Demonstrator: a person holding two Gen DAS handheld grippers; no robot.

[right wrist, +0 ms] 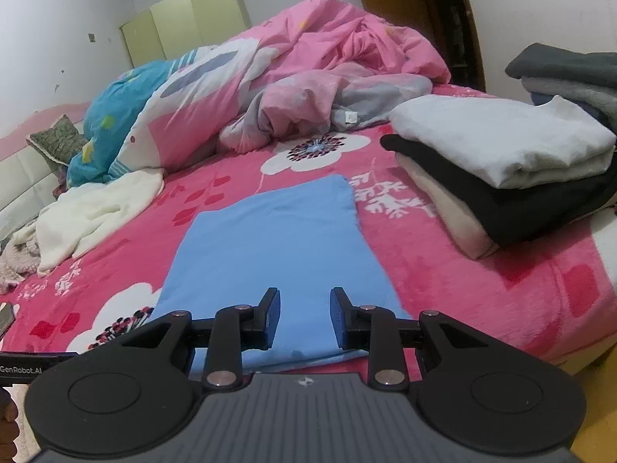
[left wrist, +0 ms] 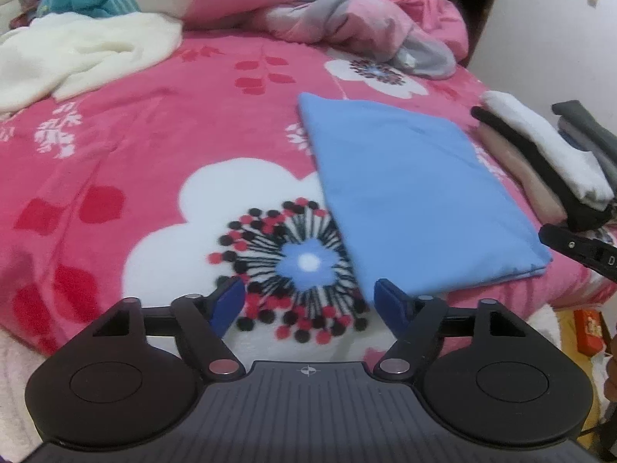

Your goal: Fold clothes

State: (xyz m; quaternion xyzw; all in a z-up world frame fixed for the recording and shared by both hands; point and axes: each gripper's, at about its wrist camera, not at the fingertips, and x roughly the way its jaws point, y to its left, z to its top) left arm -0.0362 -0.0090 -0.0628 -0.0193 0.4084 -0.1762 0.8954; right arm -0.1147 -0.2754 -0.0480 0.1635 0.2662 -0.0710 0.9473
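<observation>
A folded light-blue garment [left wrist: 416,193] lies flat on the pink flowered blanket [left wrist: 135,177]. In the right wrist view the blue garment [right wrist: 277,247] stretches away from the camera. My left gripper [left wrist: 308,305] stands wide open to the left of its near corner, over a white flower print, with nothing between the blue pads. My right gripper [right wrist: 304,316] hovers above the garment's near edge, jaws partly apart, pads off the cloth. Part of the right gripper [left wrist: 578,250] shows at the right edge of the left wrist view.
A stack of folded clothes [right wrist: 501,177], white over black over cream, sits to the right, with a grey pile [right wrist: 570,77] behind. An unfolded white garment [right wrist: 92,212] lies at the left. A rumpled pink quilt [right wrist: 308,77] fills the back of the bed.
</observation>
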